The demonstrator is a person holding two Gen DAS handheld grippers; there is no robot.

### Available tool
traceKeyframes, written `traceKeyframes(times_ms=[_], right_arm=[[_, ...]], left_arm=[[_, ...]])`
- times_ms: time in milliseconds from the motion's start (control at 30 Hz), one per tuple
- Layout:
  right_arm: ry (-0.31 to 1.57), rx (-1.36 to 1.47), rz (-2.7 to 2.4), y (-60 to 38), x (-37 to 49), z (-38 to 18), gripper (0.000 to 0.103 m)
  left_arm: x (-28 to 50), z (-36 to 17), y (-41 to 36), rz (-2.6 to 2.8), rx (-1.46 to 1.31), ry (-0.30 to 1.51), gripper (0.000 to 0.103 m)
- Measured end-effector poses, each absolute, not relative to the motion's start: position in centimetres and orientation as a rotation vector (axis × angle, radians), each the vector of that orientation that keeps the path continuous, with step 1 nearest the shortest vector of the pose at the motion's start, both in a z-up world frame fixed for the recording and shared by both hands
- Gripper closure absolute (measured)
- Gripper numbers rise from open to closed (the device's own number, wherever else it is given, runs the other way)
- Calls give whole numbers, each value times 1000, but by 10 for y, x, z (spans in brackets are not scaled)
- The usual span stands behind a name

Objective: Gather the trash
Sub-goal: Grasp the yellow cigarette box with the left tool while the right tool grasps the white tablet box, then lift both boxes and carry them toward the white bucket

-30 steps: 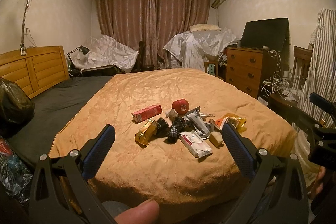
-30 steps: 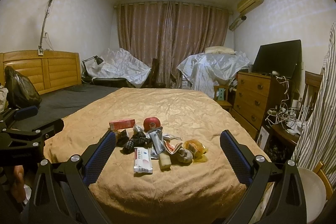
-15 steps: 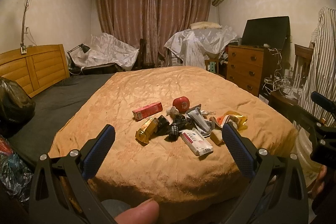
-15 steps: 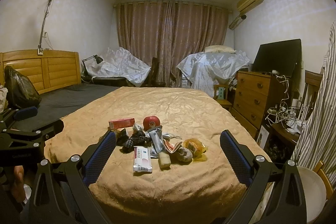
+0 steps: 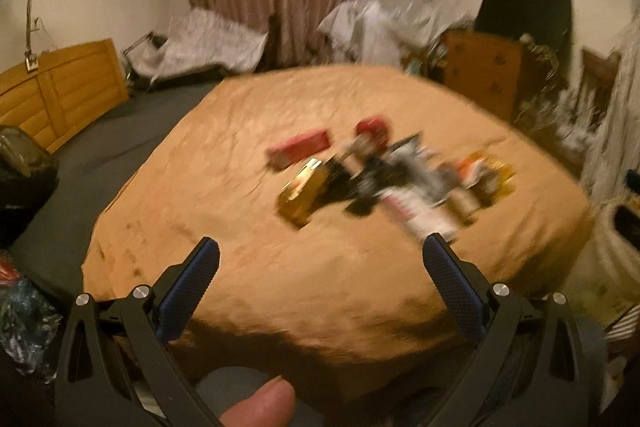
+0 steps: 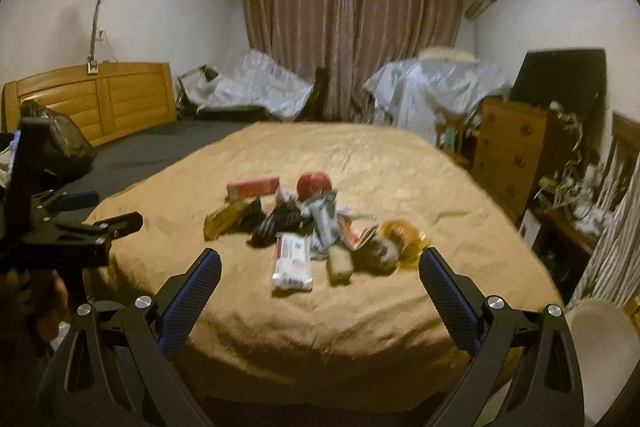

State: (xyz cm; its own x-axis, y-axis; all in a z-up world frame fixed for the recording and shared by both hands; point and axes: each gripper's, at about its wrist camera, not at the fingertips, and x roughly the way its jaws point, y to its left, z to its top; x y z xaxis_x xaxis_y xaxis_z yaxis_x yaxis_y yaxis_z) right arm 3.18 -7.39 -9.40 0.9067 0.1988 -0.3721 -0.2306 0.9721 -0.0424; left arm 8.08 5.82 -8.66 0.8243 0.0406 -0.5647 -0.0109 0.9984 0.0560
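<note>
Now closer to trash pile (image 6: 312, 227).

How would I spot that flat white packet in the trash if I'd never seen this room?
Find the tan bedspread and the litter pile on it. At the pile's near edge, closest to the right claw, lies the white packet: flat, oblong, with red and blue print, the only white piece there.
</note>
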Motion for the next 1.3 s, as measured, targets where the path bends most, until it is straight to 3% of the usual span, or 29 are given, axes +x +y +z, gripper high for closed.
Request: traceKeyframes(times_ms=[300, 367, 433, 500, 900, 933, 1067, 1133, 1300], right_arm=[[615, -27, 384, -50, 120, -149, 5], [667, -15, 444, -41, 143, -159, 10], [716, -10, 467, -32, 164, -169, 27], [781, 2, 478, -22, 192, -178, 34], [1013, -67, 344, 9, 308, -230, 34], [1027, -72, 334, 12, 315, -235, 34], [1047, -91, 302, 20, 329, -247, 34], [1040, -105, 282, 23, 332, -247, 43], [1017, -75, 291, 28, 332, -246, 51]], left_arm=[[169, -135, 114, 4, -2, 794, 8], [192, -138, 113, -42, 18, 813, 14], [213, -141, 108, -78, 48, 823, 15], [233, -144, 105, -101, 75, 831, 15], [314, -169, 93, -180, 147, 890, 15], [317, -171, 93, -180, 149, 894, 18], [332, -183, 98, -195, 103, 937, 47], [334, -185, 100, -197, 76, 938, 49], [321, -182, 101, -193, 61, 911, 53]])
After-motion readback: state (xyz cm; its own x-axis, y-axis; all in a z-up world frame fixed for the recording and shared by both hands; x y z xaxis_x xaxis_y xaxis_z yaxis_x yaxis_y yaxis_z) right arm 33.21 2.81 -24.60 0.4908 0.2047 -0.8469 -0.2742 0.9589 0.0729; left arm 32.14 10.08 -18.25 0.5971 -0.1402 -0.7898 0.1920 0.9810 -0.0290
